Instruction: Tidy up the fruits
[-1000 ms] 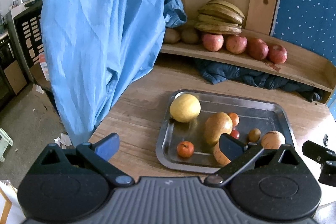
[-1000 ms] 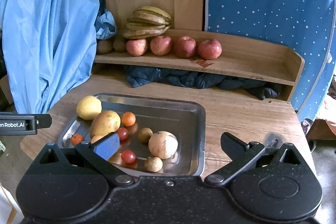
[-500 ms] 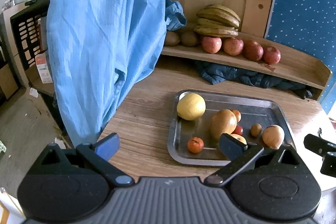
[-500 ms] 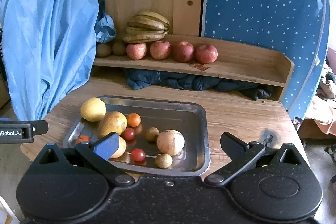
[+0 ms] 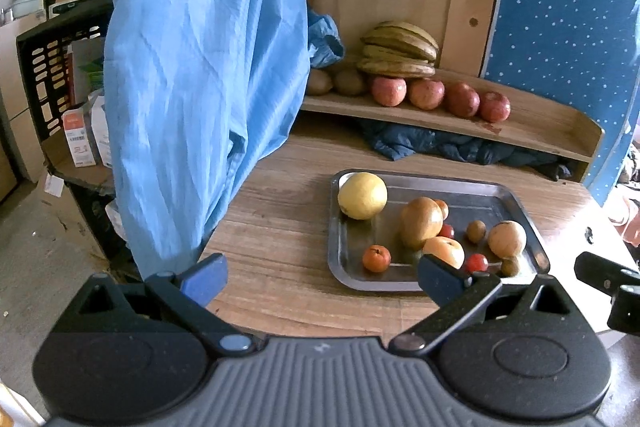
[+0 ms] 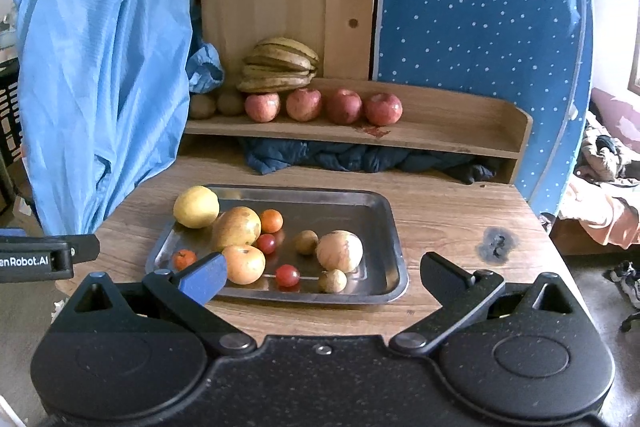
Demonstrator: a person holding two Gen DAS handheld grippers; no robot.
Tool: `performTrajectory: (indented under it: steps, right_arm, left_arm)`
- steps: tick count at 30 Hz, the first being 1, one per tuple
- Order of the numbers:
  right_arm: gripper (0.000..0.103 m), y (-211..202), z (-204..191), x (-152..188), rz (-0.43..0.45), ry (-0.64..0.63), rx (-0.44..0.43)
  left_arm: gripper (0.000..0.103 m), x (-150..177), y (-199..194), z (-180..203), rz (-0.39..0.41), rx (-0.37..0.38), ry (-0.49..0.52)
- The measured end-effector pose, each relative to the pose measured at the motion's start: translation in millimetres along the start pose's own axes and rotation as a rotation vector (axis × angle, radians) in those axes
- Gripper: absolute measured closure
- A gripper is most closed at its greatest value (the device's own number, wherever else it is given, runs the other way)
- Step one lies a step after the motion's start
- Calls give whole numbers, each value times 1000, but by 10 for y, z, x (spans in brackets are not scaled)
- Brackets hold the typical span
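A steel tray [image 6: 384,223] [image 5: 516,199] on the wooden table holds several fruits: a yellow round fruit [image 6: 196,207] [image 5: 362,195], a mango [image 6: 236,226] [image 5: 421,223], an orange fruit [image 6: 243,264], a pale round fruit [image 6: 339,251] [image 5: 506,239], and small red and orange ones. On the shelf [image 6: 440,137] behind lie bananas [image 6: 280,65] [image 5: 400,51] and a row of red apples [image 6: 344,105] [image 5: 426,93]. My left gripper [image 5: 320,277] and right gripper [image 6: 324,273] both stand open and empty, back from the tray's near edge.
A blue hanging cloth [image 5: 200,67] [image 6: 100,75] drapes over the table's left edge. Dark blue fabric [image 6: 360,159] is stuffed under the shelf. A blue dotted panel [image 6: 480,7] stands at the right. Boxes and a black crate [image 5: 56,67] sit far left.
Both grippers have pulled back and risen from the tray, so the table and shelf look smaller and farther. The fruits have not moved.
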State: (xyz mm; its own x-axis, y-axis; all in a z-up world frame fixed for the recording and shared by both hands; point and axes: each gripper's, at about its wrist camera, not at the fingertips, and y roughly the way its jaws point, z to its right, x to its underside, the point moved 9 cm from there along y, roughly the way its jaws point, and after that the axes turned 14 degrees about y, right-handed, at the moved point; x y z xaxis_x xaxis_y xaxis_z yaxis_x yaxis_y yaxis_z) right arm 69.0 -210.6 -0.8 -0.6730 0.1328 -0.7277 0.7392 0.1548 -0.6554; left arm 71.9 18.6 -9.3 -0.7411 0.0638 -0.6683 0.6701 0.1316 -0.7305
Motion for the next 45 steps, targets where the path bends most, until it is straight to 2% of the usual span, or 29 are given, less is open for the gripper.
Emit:
performTrajectory:
  steps: [11, 30, 45]
  right_arm:
    - [1, -177, -56, 174, 17, 6, 15]
    - [1, 71, -24, 126, -54, -25, -26]
    - [1, 191, -9, 134, -80, -30, -16]
  left_arm:
    - [0, 141, -122, -89, 23, -1, 7]
    - [0, 128, -78, -49, -7, -46, -10]
    - [0, 118, 31, -79, -24, -36, -25]
